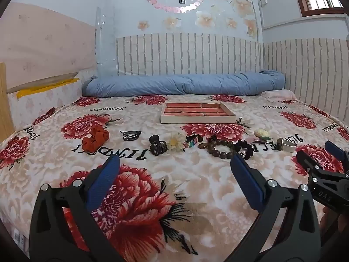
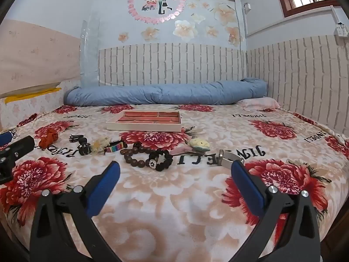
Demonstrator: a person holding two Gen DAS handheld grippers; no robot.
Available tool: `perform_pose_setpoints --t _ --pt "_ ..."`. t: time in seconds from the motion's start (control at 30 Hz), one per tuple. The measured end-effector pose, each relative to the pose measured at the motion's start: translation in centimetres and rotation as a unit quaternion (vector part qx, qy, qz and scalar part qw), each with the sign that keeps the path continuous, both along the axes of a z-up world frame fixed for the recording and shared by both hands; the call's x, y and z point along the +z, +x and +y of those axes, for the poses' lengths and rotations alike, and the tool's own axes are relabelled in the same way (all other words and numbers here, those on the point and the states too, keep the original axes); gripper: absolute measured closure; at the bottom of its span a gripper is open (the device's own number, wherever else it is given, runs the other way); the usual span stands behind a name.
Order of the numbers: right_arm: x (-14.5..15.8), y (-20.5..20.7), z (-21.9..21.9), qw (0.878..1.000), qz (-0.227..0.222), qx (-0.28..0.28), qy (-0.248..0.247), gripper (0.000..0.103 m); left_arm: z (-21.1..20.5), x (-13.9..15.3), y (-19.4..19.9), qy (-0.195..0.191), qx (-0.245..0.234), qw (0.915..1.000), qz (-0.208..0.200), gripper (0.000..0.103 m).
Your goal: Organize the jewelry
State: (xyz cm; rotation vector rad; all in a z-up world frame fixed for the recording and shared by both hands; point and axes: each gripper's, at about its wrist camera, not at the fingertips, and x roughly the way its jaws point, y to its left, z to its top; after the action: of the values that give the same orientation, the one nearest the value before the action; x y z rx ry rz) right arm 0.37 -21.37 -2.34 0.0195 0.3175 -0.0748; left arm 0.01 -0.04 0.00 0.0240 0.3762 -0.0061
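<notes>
A white jewelry tray (image 1: 197, 119) with red velvet compartments lies far on the bed; it also shows in the right wrist view (image 2: 144, 127). A row of pieces lies before it: an orange scrunchie (image 1: 95, 138), a dark bracelet (image 1: 130, 135), a black claw clip (image 1: 157, 145), a daisy clip (image 1: 175, 142), a wooden bead bracelet (image 1: 219, 147), a black scrunchie (image 2: 161, 159), a silver cuff (image 2: 229, 157). My left gripper (image 1: 174, 166) is open and empty, short of the row. My right gripper (image 2: 175, 171) is open and empty, near the bead bracelet (image 2: 133, 154).
The bed carries a floral blanket (image 1: 152, 187). A rolled blue quilt (image 1: 185, 84) lies along the far wall. The right gripper's body (image 1: 322, 174) shows at the right edge of the left wrist view. A pink pillow (image 2: 259, 103) sits at the far right.
</notes>
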Motion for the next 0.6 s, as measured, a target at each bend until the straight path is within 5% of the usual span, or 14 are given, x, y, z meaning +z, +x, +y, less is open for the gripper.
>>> perform_pose_setpoints --t 0.6 --pt "0.04 -0.01 0.07 1.0 -0.001 -0.002 -0.005 0.004 -0.54 0.32 -0.37 0.004 0.002 0.9999 -0.01 0.005"
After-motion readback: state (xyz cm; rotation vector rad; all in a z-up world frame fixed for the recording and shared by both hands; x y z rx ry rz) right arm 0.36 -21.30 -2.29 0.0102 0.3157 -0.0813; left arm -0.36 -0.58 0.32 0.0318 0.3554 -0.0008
